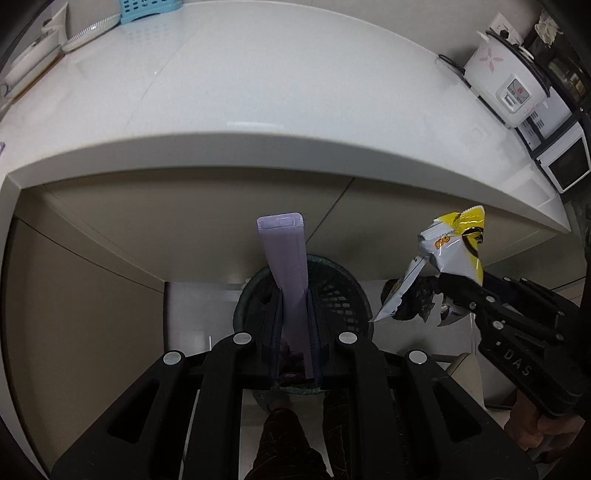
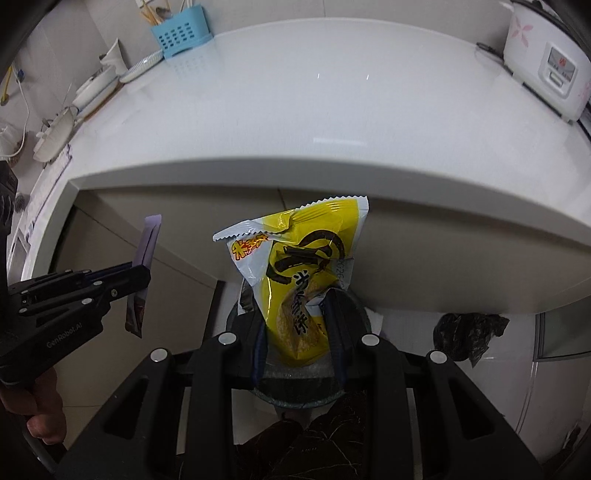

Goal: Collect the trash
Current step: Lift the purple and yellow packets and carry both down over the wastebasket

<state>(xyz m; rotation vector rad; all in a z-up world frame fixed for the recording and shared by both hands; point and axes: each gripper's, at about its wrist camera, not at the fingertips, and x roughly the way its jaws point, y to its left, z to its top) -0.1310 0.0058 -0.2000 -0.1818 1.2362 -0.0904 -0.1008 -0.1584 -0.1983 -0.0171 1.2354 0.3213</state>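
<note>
My left gripper (image 1: 294, 295) is shut on a long purple sachet (image 1: 284, 251) and holds it upright over a dark round waste basket (image 1: 343, 291) on the floor below the counter. My right gripper (image 2: 298, 299) is shut on a yellow and white snack bag (image 2: 299, 266), held above the same basket (image 2: 356, 314). In the left wrist view the snack bag (image 1: 450, 251) and right gripper (image 1: 448, 286) hang just right of the basket. In the right wrist view the sachet (image 2: 146, 251) and left gripper (image 2: 142, 277) are at the left.
A white counter (image 1: 258, 81) overhangs the basket. On it stand a rice cooker (image 1: 506, 77), a microwave (image 1: 565, 166), a blue utensil holder (image 2: 181, 31) and dishes (image 2: 59, 133). A crumpled black bag (image 2: 469, 334) lies on the floor at right.
</note>
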